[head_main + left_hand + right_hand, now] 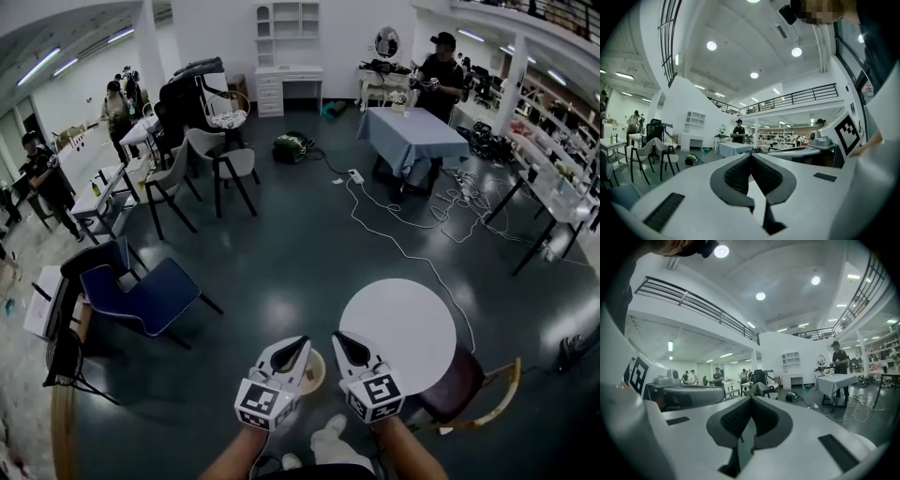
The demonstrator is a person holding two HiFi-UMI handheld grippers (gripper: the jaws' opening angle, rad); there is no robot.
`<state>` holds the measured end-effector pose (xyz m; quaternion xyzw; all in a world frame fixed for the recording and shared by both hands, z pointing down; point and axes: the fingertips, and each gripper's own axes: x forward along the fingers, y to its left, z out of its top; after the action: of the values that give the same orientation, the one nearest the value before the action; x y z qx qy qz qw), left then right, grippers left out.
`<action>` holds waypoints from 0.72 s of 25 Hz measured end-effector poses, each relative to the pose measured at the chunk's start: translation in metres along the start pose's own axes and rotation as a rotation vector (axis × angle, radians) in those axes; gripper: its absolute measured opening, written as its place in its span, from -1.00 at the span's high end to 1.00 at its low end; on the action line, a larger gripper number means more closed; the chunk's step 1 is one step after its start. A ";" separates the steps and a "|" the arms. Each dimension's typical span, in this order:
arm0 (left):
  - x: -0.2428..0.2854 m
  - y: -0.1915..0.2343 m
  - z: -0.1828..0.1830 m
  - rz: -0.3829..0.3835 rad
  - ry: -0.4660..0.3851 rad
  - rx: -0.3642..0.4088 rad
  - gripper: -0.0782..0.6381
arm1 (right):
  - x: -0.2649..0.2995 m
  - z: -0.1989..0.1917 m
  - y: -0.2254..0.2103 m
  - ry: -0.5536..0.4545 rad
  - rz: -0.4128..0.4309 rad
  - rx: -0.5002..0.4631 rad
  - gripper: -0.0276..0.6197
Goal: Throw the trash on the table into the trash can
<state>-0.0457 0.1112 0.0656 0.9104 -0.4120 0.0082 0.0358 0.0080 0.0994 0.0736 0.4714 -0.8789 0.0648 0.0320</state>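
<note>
With the left claw [302, 343] and right claw [339, 337] both fully closed on nothing, open one before reaching the table [412, 319] just ahead-right of the right claw; no trash shows on its top.

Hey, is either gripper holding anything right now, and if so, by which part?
Nothing is held. The left gripper and the right gripper each have their jaws shut together with nothing between them.
</note>
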 end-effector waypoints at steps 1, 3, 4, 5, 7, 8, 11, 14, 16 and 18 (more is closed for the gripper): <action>-0.006 -0.004 0.002 -0.003 -0.006 -0.001 0.74 | -0.006 0.001 0.006 -0.001 0.001 -0.002 0.86; -0.018 -0.014 0.007 -0.013 -0.018 -0.001 0.74 | -0.018 0.004 0.017 -0.007 0.001 -0.008 0.86; -0.023 -0.018 0.009 -0.019 -0.023 0.000 0.74 | -0.024 0.006 0.022 -0.011 0.000 -0.012 0.86; -0.030 -0.022 0.010 -0.025 -0.028 0.002 0.74 | -0.029 0.006 0.028 -0.016 -0.002 -0.015 0.86; -0.045 -0.029 0.011 -0.037 -0.034 0.008 0.74 | -0.039 0.007 0.043 -0.024 -0.009 -0.021 0.86; -0.053 -0.032 0.012 -0.042 -0.037 0.014 0.74 | -0.044 0.008 0.050 -0.029 -0.013 -0.023 0.86; -0.077 -0.049 0.022 -0.054 -0.049 0.026 0.74 | -0.065 0.017 0.071 -0.042 -0.019 -0.035 0.86; -0.103 -0.061 0.026 -0.059 -0.049 0.035 0.74 | -0.082 0.020 0.093 -0.047 -0.023 -0.049 0.86; -0.121 -0.066 0.027 -0.060 -0.045 0.042 0.74 | -0.091 0.022 0.105 -0.056 -0.030 -0.062 0.86; -0.136 -0.072 0.025 -0.063 -0.041 0.050 0.74 | -0.102 0.027 0.112 -0.072 -0.043 -0.062 0.86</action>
<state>-0.0815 0.2584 0.0310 0.9235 -0.3836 -0.0012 0.0048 -0.0290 0.2407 0.0255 0.4909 -0.8708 0.0202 0.0164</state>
